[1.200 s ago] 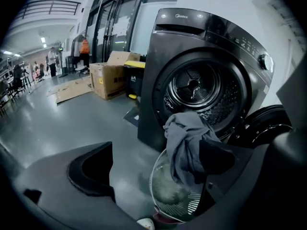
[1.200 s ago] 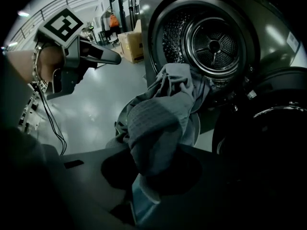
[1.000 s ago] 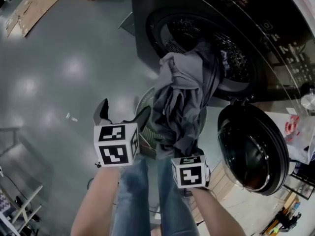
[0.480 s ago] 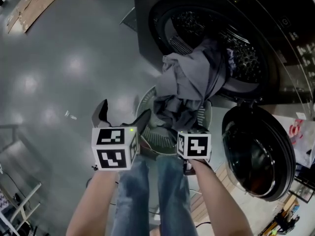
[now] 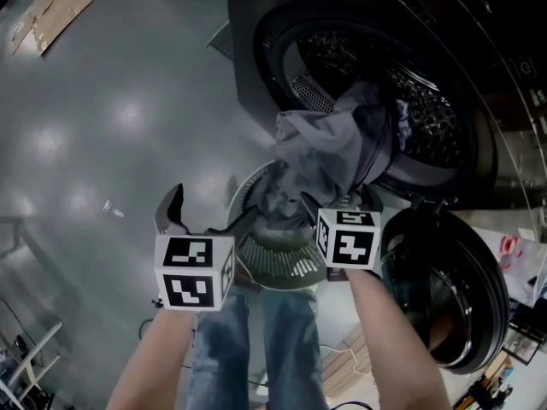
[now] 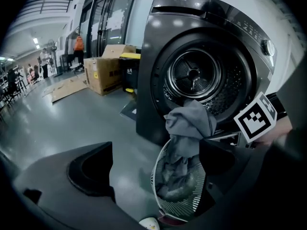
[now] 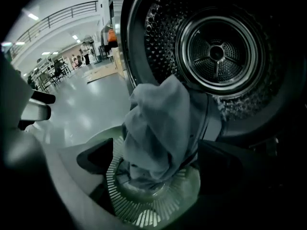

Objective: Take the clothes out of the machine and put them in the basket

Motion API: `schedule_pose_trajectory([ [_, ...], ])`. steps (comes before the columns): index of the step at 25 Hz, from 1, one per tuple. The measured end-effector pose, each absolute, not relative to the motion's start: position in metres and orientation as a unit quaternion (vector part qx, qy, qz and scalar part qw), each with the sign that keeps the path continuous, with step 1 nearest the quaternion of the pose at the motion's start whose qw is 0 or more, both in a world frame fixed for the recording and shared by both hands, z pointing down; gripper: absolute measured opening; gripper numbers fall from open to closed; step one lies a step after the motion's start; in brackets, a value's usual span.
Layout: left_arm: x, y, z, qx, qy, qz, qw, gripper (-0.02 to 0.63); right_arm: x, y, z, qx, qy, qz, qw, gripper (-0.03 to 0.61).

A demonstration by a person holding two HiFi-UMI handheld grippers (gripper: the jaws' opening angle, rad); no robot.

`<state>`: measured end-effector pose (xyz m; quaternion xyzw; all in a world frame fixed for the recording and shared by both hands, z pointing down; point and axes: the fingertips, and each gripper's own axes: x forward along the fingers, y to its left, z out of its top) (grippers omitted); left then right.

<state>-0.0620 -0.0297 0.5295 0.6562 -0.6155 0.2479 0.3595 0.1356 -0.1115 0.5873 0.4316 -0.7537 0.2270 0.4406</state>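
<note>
Laundry mid-transfer: grey garment (image 5: 329,143) spills from the machine (image 5: 256,75) into the basket (image 5: 278,263). Jaws of my right gripper (image 7: 153,162) have just been opening, cloth loose between them; my left gripper (image 6: 156,169) holds its jaws wide, empty. Cloth looks soft, light, floppy: best pinched at a bunched fold.

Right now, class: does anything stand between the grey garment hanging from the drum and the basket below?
Nothing visible does. The grey garment hangs from the drum straight into the basket, its lower end inside.
</note>
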Motion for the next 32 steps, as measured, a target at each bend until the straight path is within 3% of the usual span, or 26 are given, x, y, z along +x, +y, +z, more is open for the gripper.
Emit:
schedule_pose_trajectory([
  [8,-0.053,-0.064,0.528,0.660,-0.617,0.241,0.354,0.566,0.129,-0.193,0.575,0.420,-0.770,0.151,0.456,0.534],
  [16,-0.036,-0.098,0.528,0.685,-0.598,0.263,0.322,0.566,0.136,-0.250,0.606,0.345,-0.754,0.071,0.555,0.561],
  [23,-0.036,-0.105,0.540,0.689,-0.595,0.260,0.322,0.566,0.151,-0.245,0.649,0.303,-0.714,0.132,0.618,0.563],
  [27,-0.042,-0.109,0.546,0.685,-0.594,0.265,0.328,0.566,0.146,-0.244,0.661,0.294,-0.714,0.169,0.613,0.561],
  [32,-0.047,-0.108,0.549,0.679,-0.597,0.265,0.335,0.566,0.150,-0.245,0.655,0.308,-0.707,0.123,0.625,0.467],
])
